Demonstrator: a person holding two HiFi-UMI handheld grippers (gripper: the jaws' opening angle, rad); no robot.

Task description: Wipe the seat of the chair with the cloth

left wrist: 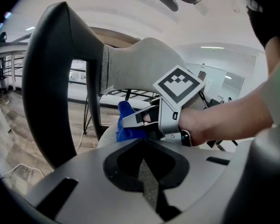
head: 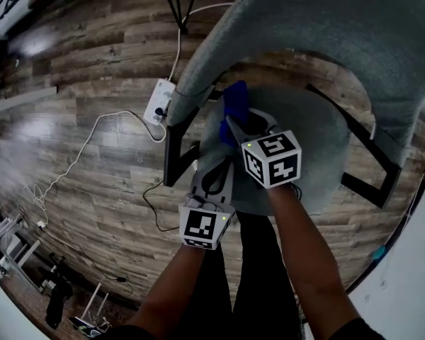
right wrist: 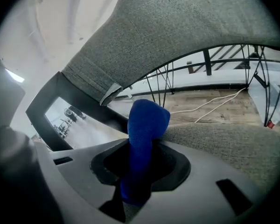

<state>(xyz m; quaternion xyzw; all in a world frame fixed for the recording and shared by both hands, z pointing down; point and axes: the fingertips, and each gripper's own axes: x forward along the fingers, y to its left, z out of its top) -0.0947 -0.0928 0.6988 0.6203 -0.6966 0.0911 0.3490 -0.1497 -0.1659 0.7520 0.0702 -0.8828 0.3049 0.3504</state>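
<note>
Cloth [right wrist: 144,125] sits clamped in right hand-held gripper [head: 232,125] over seat [head: 319,154]; left hand-held gripper [head: 214,176] closed

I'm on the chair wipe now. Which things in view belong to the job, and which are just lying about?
Part of the job:
- blue cloth, clamped in the right gripper
- grey chair seat

Lying about or idle:
- white power strip
- white cable
- black tripod legs
- left gripper, shut on nothing
</note>
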